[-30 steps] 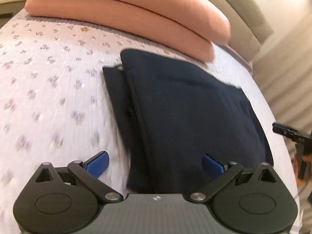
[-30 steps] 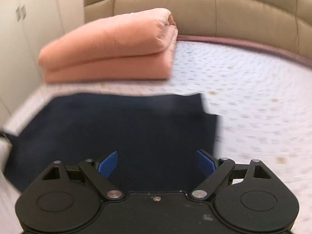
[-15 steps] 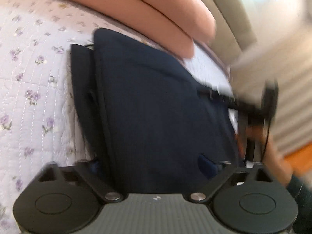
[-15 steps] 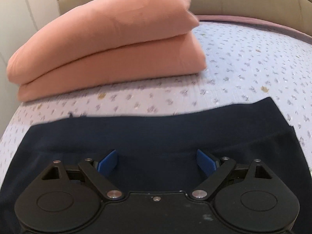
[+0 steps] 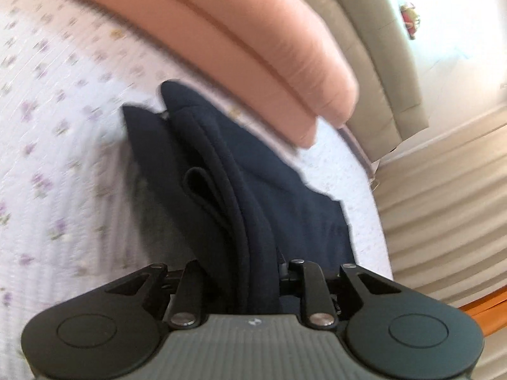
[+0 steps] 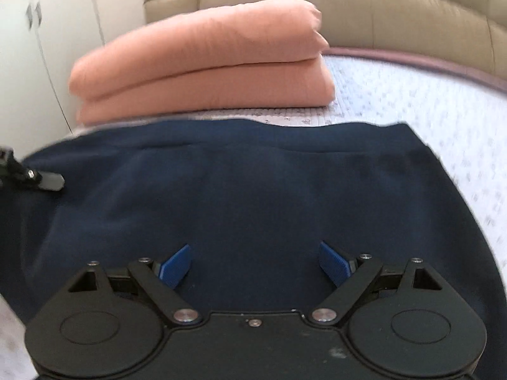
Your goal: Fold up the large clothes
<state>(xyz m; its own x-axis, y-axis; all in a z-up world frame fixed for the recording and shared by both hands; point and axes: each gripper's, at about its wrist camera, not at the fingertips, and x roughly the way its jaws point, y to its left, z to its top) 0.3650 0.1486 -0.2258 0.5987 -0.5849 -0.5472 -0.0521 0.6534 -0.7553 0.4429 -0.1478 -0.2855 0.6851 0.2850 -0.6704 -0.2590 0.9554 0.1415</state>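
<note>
Left wrist view — left gripper point(image 5: 250, 288): its jaws are closing, with the bunched edge of the navy garment point(image 5: 285, 209) between them; the pads are hidden by cloth, but the fabric looks pinched.
Left wrist view — garment: partly folded, lying on the floral bed cover point(image 5: 63, 145), with several stacked layers and a seam ridge running away from the gripper.
Left wrist view — surroundings: a folded peach blanket point(image 5: 247, 50) lies beyond the garment, towards the head of the bed and the beige headboard point(image 5: 374, 72).

Right wrist view — right gripper point(image 6: 255, 261): blue pads spread wide over the flat middle of the navy garment point(image 6: 253, 190), nothing between them, no hold taken.
Right wrist view — garment: spread broad across the bed, its far edge just short of the peach blanket point(image 6: 202, 63); the tip of the left gripper point(image 6: 47, 182) sits at its left edge.
Right wrist view — bed: bare floral cover point(image 6: 443, 126) to the right.

Handling: soft, limp and light knit cloth, likely to sag and slide layer on layer, not fragile.
Where to hold: at an edge or corner, pinching all layers together; the flat middle gives the pads nothing to bite.
</note>
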